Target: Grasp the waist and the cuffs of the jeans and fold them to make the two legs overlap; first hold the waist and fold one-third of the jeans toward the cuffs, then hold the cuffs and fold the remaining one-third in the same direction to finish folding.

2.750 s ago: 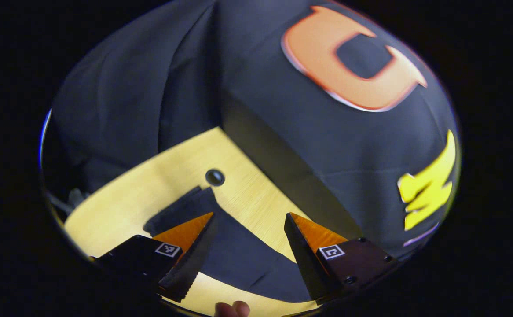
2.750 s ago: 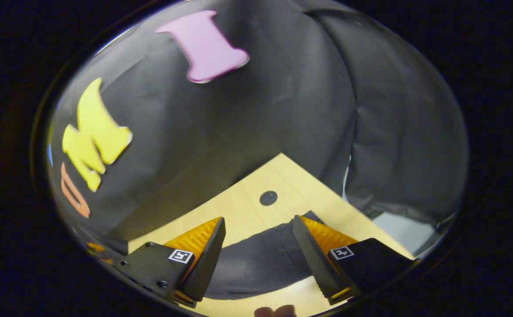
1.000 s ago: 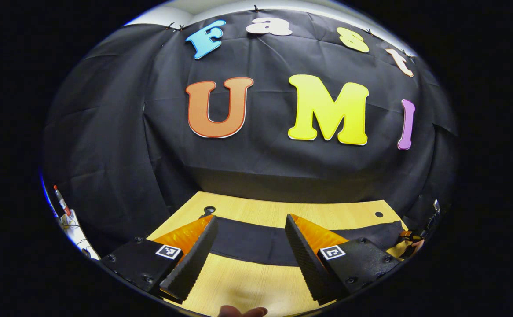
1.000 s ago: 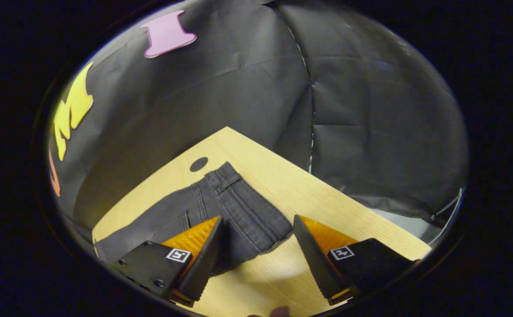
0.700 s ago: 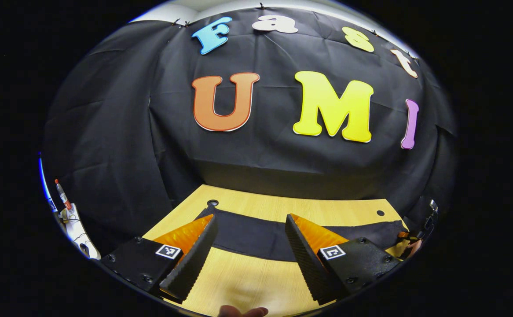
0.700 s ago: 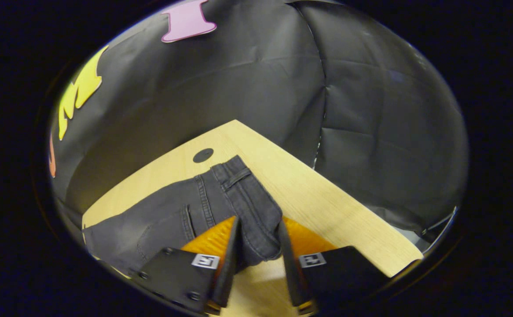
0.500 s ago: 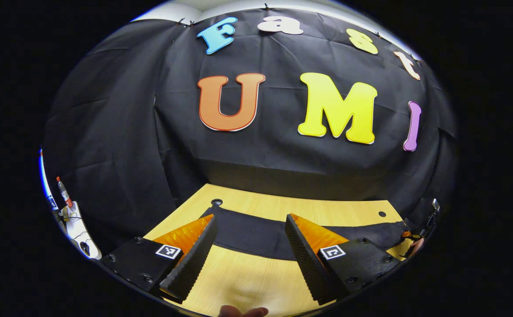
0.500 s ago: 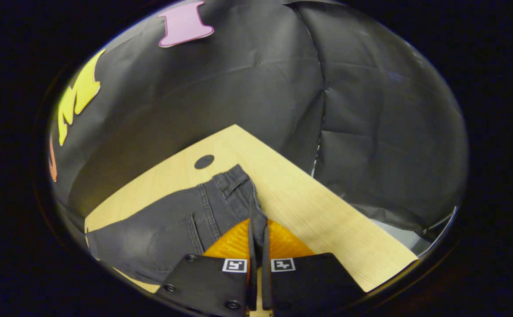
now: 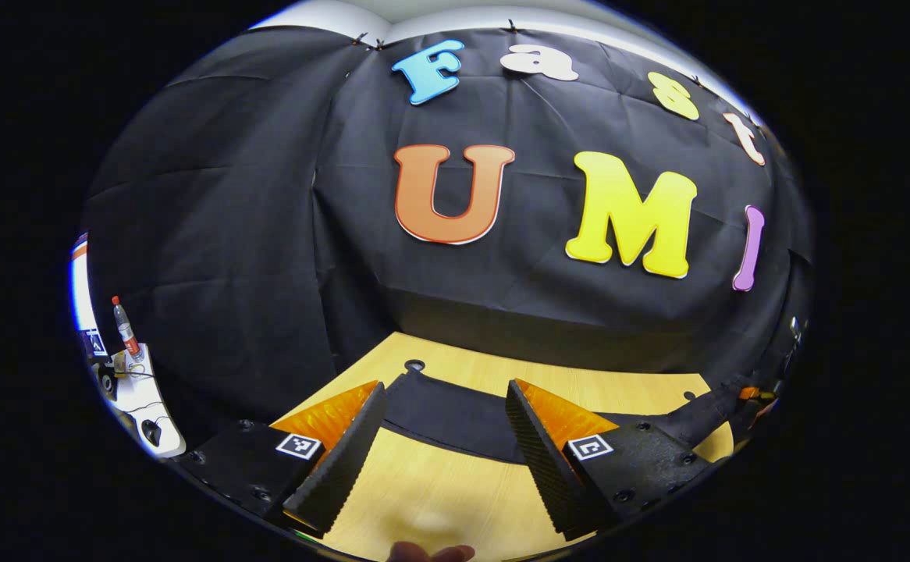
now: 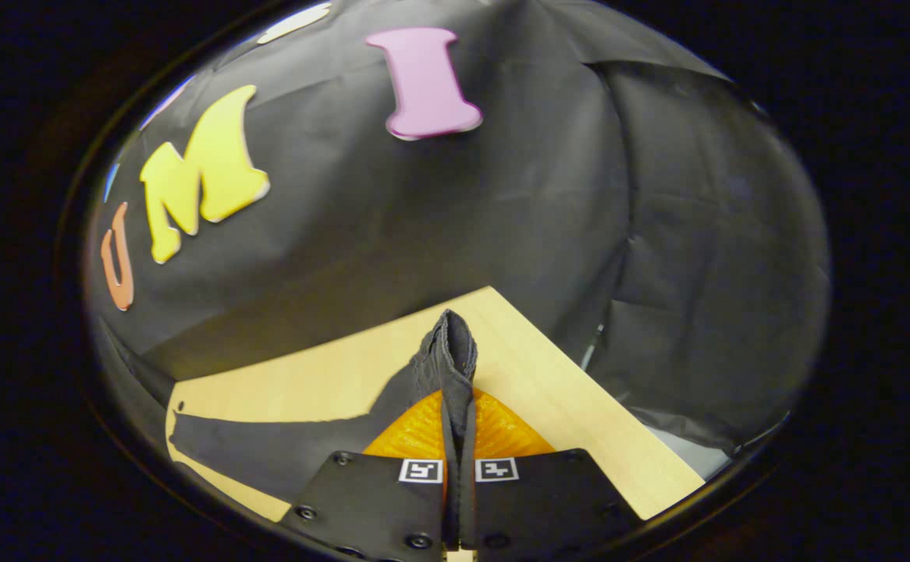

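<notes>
**Waist pinched, cuffs yet to be taken**

Already my right hand-held gripper [image 10: 455,437] is clenched on the dark grey denim jeans [image 10: 330,449], both fingers pressing a bunched fold of the waist that stands up between them. From that pinch the cloth slopes down to the pale wooden worktop [image 10: 549,406], where the legs lie flat and stretch away toward the far corner.

My left hand-held gripper [image 9: 443,437] is released, its fingers spread wide above bare wood, with the cuff end of the jeans [image 9: 447,417] lying just beyond the tips near a small round hole in the worktop [image 9: 414,365]. It touches nothing.

I judge the denim soft but fairly heavy: it droops rather than holding its shape, so one pinch alone would let the rest sag and skew. The thick seamed waistband gives a firm bite, and the hemmed cuff edge should do likewise. I would take the cuffs at that hem, both layers together, so the legs fold over evenly.
</notes>
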Available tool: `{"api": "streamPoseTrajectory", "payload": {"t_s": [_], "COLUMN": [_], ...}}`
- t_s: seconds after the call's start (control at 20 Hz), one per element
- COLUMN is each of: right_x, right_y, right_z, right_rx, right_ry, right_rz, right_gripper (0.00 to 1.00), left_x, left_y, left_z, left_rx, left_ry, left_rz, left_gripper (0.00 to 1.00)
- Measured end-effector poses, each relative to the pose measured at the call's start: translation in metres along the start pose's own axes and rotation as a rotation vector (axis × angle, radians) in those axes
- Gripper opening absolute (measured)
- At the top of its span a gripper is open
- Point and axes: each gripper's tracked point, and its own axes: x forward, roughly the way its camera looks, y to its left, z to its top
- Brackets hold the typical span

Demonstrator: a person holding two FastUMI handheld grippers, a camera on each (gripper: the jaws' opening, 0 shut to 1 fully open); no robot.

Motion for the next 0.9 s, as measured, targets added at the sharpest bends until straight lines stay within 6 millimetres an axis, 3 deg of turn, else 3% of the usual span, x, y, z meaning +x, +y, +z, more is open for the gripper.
{"api": "streamPoseTrajectory", "payload": {"t_s": [0.15,0.25,0.45,0.55,0.6,0.65,0.75,0.9], "right_x": [-0.051,-0.065,-0.092,-0.094,-0.084,-0.077,-0.056,-0.022], "right_y": [0.068,0.097,0.19,0.243,0.278,0.299,0.331,0.36], "right_z": [0.019,0.016,0.007,-0.024,-0.054,-0.076,-0.119,-0.186], "right_rx": [-0.102,-0.131,-0.185,-0.218,-0.243,-0.278,-0.347,-0.451], "right_ry": [-0.051,-0.057,-0.047,-0.015,0.003,0.017,0.051,0.12], "right_rz": [0.105,0.182,0.294,0.347,0.365,0.376,0.377,0.368], "right_gripper": [0.0,0.01,0.0,0.0,0.0,0.0,0.01,0.01], "left_x": [-0.005,-0.011,-0.029,-0.04,-0.044,-0.047,-0.053,-0.059], "left_y": [0.026,0.047,0.095,0.12,0.131,0.142,0.159,0.177], "left_z": [0.004,0.002,-0.001,-0.001,-0.001,-0.001,-0.003,-0.006], "left_rx": [-0.038,-0.047,-0.048,-0.052,-0.055,-0.061,-0.074,-0.083], "left_ry": [-0.022,-0.03,-0.035,-0.039,-0.044,-0.043,-0.032,-0.016], "left_rz": [0.018,0.035,0.082,0.119,0.138,0.157,0.177,0.211], "left_gripper": [0.99,0.99,0.99,0.99,0.99,0.99,0.99,0.99]}}
